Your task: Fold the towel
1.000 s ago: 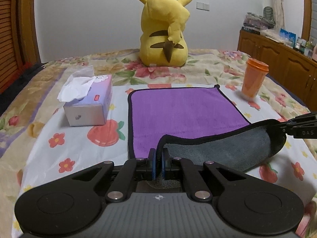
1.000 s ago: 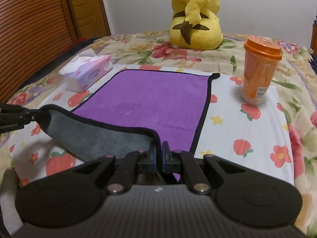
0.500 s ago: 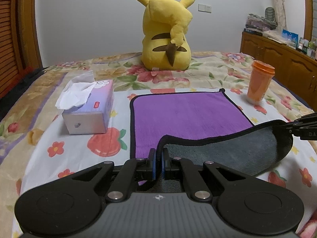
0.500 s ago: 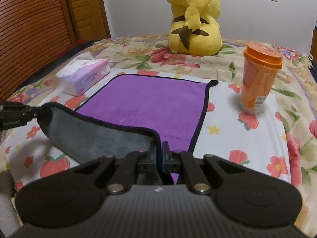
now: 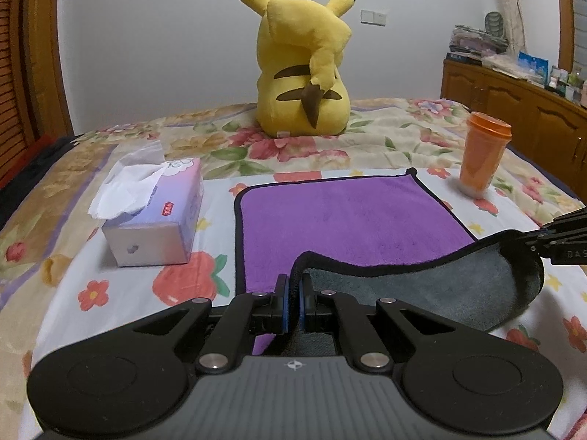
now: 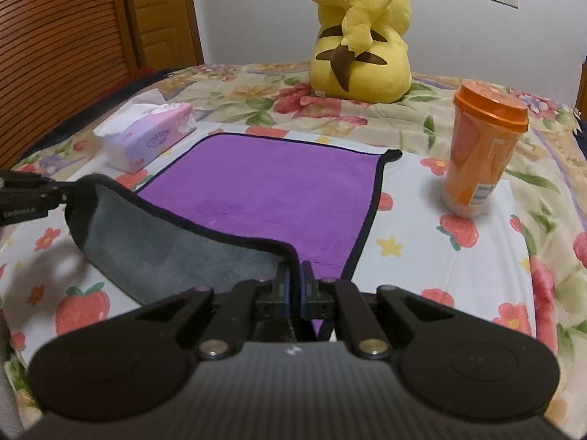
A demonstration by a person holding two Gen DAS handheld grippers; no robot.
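Both grippers clamp the purple towel [image 5: 341,220] on the flowered bedspread [image 5: 121,293]: left gripper [image 5: 292,302] pinches one near corner, right gripper [image 6: 293,293] the other, grey underside lifted between them; the pads' exact bite is hidden.

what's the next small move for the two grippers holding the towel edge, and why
Probably carry both corners forward toward the far edge near the plush toy. The left gripper and right gripper are each shut on a near corner of the towel; the lifted edge shows its grey underside, while the purple far half lies flat.
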